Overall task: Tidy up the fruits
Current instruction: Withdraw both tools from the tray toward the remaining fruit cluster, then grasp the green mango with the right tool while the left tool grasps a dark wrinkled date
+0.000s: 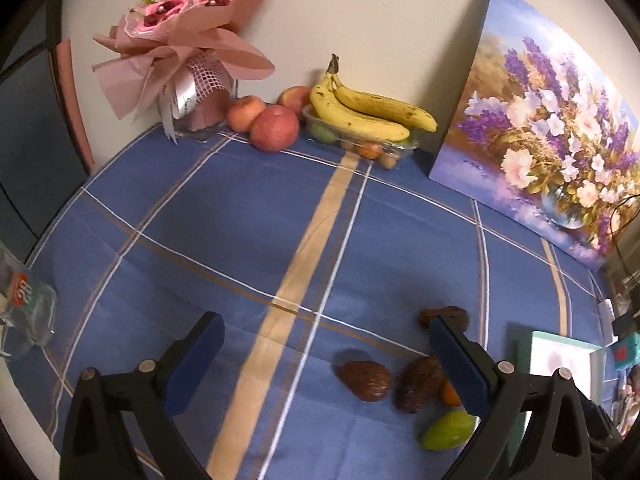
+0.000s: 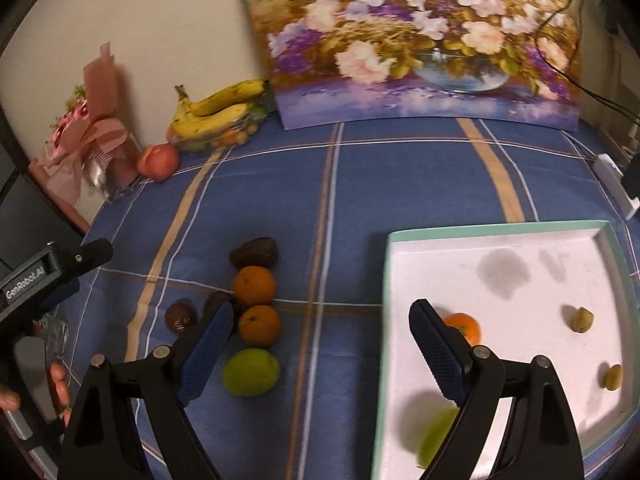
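Loose fruit lies in a cluster at lower centre-left of the right wrist view: two oranges (image 2: 254,285) (image 2: 260,325), a green fruit (image 2: 251,372) below them, and several dark brown wrinkled fruits (image 2: 253,253) around them, all on the blue plaid cloth of the table (image 2: 400,176). At right sits the white tray (image 2: 520,236) with a teal rim, already holding an orange fruit (image 2: 464,327), a blurred green fruit (image 2: 436,436) and two small yellowish fruits (image 2: 582,320).

The oranges look firm, round and fairly light, likely to roll; they are best taken across the widest part. The green fruit seems smooth and may slip, so a centred grip suits it. The brown fruits look soft-skinned and probably bruise easily, so gentle pressure is wise.

The right gripper (image 2: 320,324) has its jaws spread wide, holding nothing, straddling the tray's left rim. The left gripper (image 1: 326,334) is likewise spread wide and empty above the cloth, in the lower part of its view; the brown fruits (image 1: 366,380) lie by its right-hand jaw, and whether they touch it cannot be told.
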The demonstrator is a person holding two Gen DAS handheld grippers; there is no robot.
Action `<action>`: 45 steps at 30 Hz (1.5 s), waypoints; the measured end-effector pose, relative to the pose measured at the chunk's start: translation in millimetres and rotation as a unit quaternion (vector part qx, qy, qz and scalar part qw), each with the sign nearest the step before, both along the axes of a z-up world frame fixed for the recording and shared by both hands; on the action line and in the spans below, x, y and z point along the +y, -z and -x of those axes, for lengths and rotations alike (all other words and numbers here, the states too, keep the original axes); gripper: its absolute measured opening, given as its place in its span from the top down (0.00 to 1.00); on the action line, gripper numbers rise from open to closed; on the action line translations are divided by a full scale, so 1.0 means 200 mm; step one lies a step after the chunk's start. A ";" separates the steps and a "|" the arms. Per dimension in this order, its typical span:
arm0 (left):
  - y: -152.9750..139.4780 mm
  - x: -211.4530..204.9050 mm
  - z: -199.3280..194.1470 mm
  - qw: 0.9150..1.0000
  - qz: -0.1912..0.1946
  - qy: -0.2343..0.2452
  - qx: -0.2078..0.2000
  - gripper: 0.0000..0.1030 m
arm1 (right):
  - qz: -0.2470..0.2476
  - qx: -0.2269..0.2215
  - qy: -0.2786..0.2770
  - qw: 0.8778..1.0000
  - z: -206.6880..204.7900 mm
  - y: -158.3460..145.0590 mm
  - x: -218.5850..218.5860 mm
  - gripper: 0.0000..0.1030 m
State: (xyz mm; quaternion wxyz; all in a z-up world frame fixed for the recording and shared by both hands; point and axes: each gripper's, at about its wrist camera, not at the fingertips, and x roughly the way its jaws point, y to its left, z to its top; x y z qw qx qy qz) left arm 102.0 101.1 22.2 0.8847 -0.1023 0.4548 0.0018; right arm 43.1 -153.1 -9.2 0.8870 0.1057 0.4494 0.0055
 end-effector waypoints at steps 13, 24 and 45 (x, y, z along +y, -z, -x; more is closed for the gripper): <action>0.10 -0.03 -0.03 0.997 0.050 0.020 0.048 0.01 | 0.004 0.014 -0.049 0.999 -0.02 0.05 0.15 0.13; 0.42 -0.10 -0.12 0.985 0.065 0.034 0.154 0.05 | 0.038 0.103 -0.091 0.990 -0.05 0.28 0.25 0.13; 0.46 -0.19 -0.10 0.983 0.063 0.053 0.167 0.45 | 0.083 0.122 -0.138 0.979 -0.04 0.35 0.36 0.23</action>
